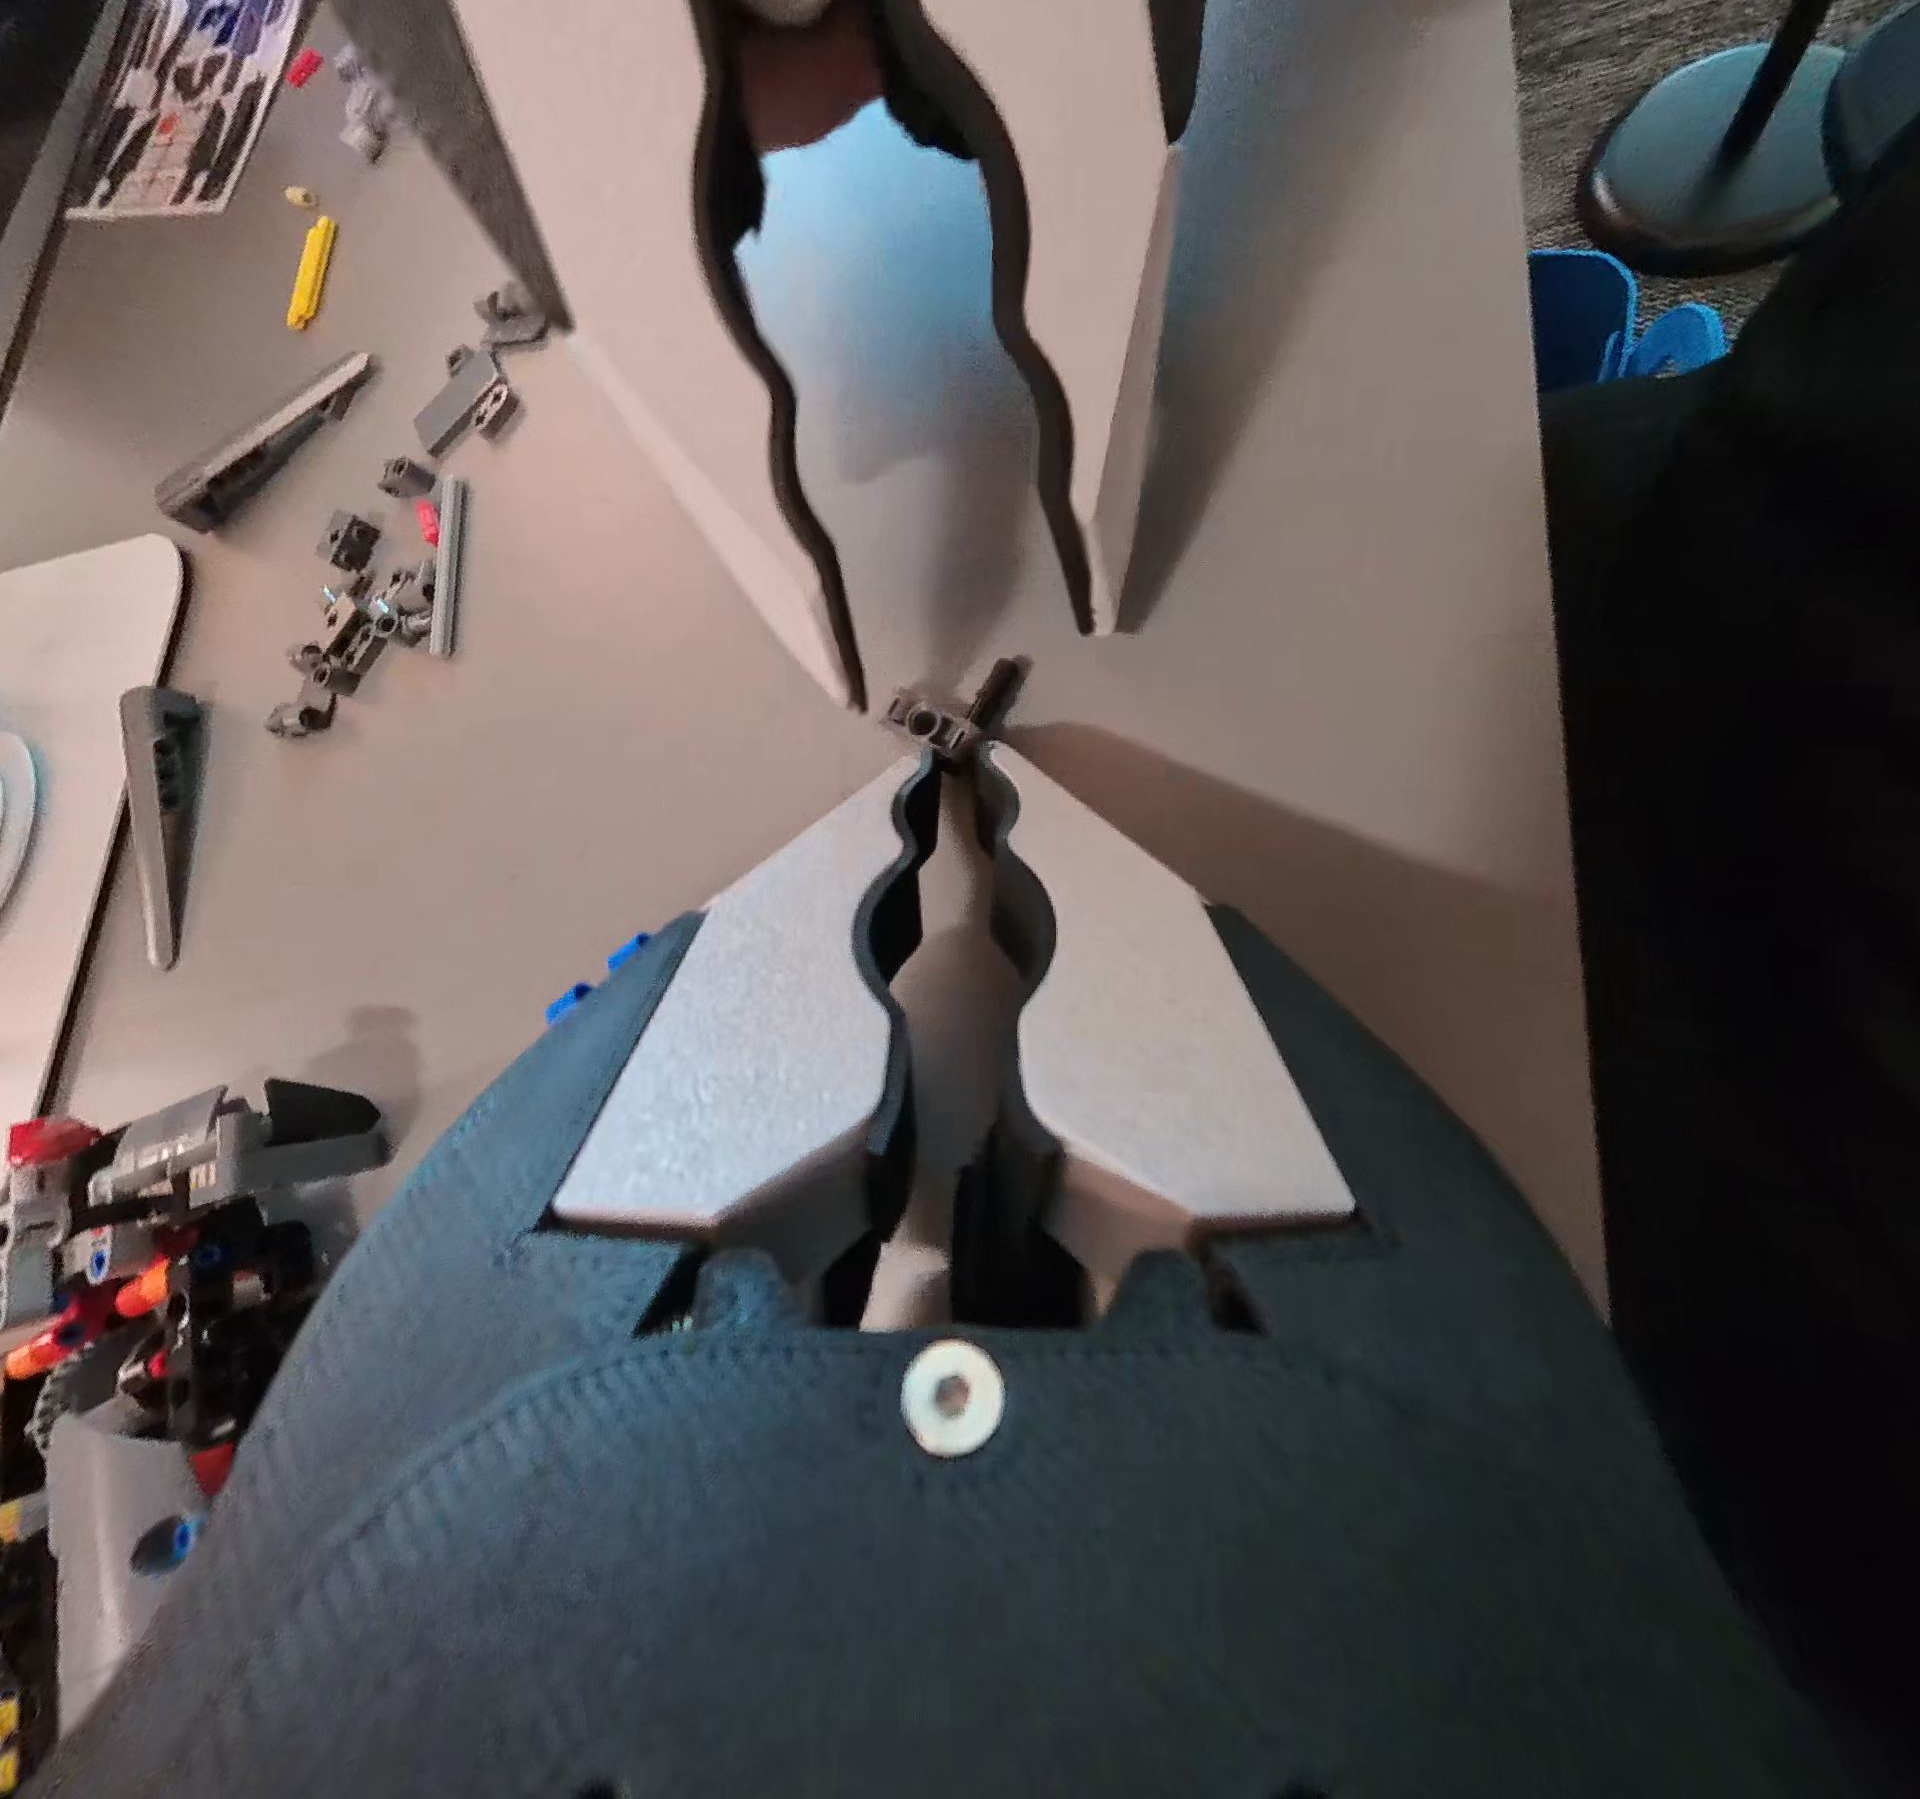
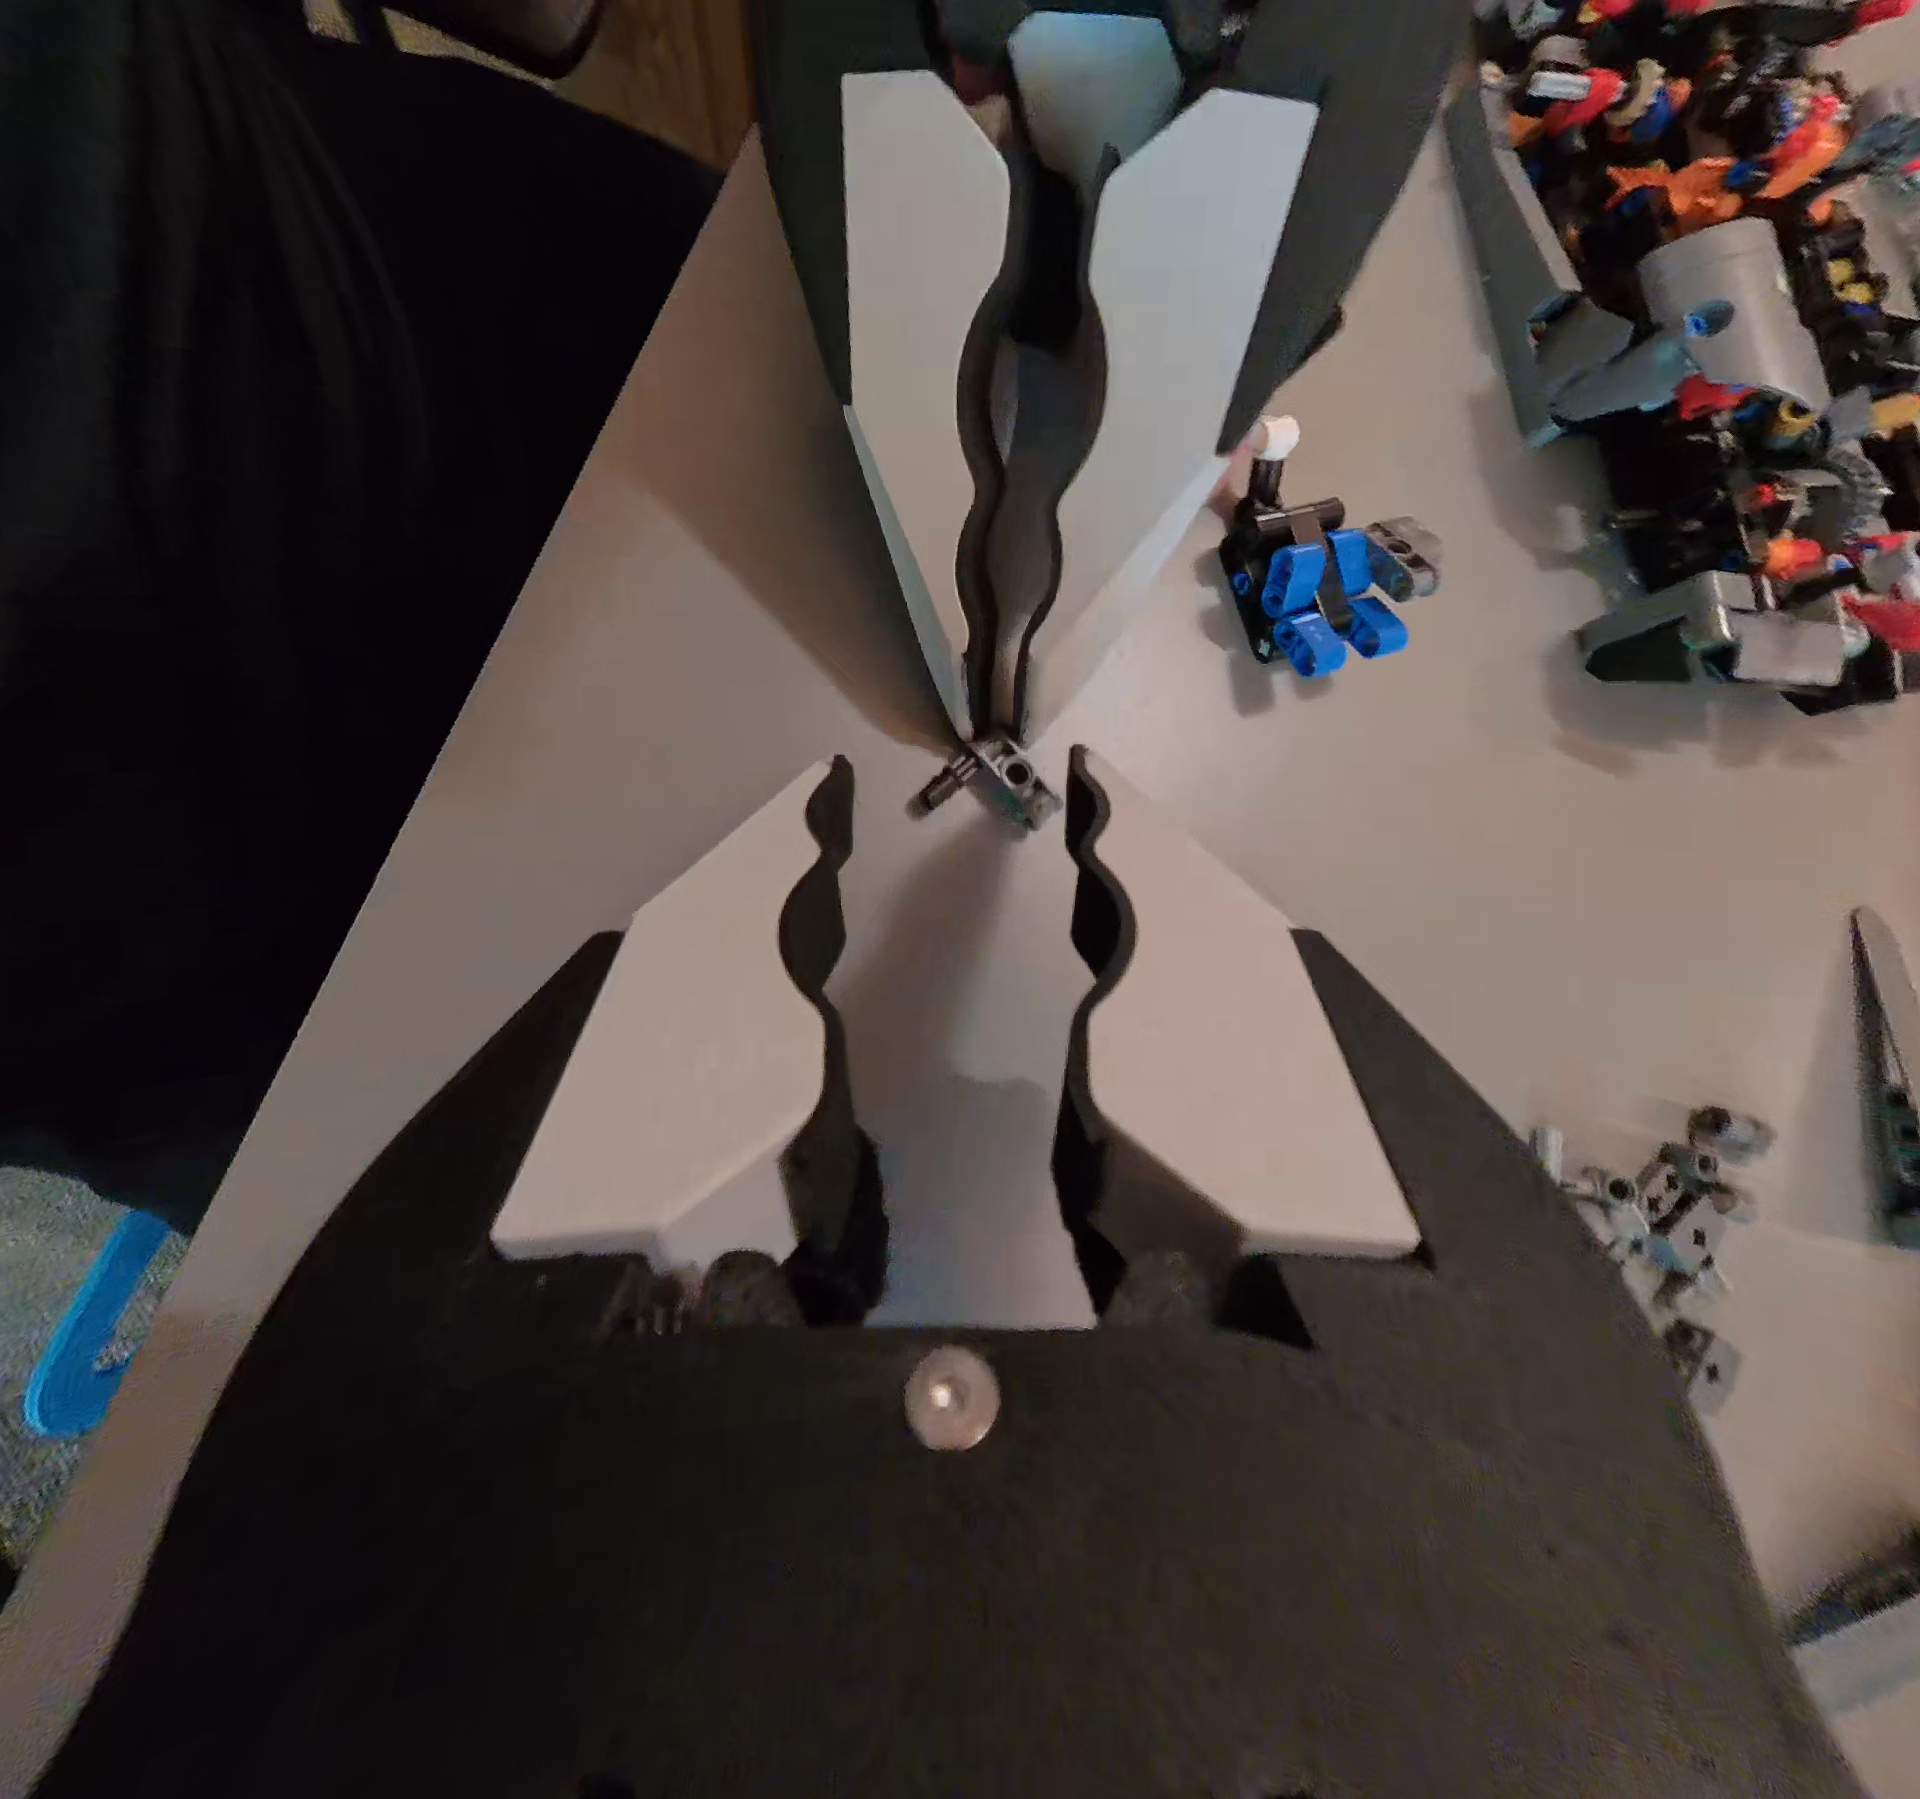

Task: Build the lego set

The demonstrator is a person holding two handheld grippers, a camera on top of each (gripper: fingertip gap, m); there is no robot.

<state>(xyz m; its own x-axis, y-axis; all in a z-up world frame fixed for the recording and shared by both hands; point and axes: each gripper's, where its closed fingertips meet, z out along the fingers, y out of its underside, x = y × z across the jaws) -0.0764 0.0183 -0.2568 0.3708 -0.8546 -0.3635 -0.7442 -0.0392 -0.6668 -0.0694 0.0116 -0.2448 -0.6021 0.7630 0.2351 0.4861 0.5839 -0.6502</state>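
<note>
The small dark grey lego connector with a black pin through it is sitting pinched at the very tips of the left gripper, whose wavy black-lined fingers are pressed narrow around it; how much of the piece lies between the pads is hidden, and its stud side is too small to make out. The right gripper is facing it tip to tip with its fingers spread wide, one on each side of the connector and not touching it. The pale beige tabletop is lying bare under both sets of fingertips, with its edge running just beside the fingers toward a person's dark clothing. Off to the far side of the left fingers, loose grey lego pieces are lying scattered well apart from the grip, blurred, with a yellow lego rod beyond them. A blue and black lego subassembly is resting near the left gripper's fingers, and the large multicoloured lego model is being cut off at the frame edge.
</note>
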